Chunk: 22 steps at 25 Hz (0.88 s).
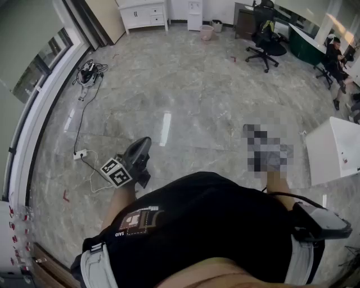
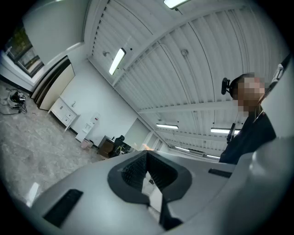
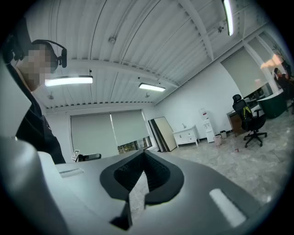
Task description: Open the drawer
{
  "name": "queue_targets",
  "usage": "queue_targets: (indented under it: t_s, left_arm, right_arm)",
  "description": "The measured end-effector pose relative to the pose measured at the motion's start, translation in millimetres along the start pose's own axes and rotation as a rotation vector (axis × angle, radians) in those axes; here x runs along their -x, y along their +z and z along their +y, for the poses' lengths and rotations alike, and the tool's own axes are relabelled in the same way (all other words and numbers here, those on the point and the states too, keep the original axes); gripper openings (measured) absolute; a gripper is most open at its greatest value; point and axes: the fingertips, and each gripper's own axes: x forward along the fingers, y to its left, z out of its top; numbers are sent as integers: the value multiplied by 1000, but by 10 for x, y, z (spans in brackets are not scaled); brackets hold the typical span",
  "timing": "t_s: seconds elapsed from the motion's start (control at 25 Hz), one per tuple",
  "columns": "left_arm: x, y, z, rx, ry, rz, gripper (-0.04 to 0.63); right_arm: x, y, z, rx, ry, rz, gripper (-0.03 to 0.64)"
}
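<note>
Nothing is done yet. The left gripper (image 2: 147,157) is clenched on nothing, its ribbed dark pads meeting. The boxy white drawer cabinet (image 1: 142,13) stands well apart, across the glossy marbled floor (image 1: 185,84). The right gripper (image 3: 144,157) is likewise clenched and empty. Approach, grasp and pull all remain.

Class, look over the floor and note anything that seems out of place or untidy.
A power strip and its black cable trail loose across the floor: untidy, perhaps a trip hazard.
</note>
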Motion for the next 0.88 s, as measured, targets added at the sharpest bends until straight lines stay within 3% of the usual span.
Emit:
queue_targets:
  t_s: [0.88]
  left_arm:
    - [258, 144, 364, 15, 22, -25, -11]
  right_arm:
    - [-493, 58, 64, 17, 14, -4, -9]
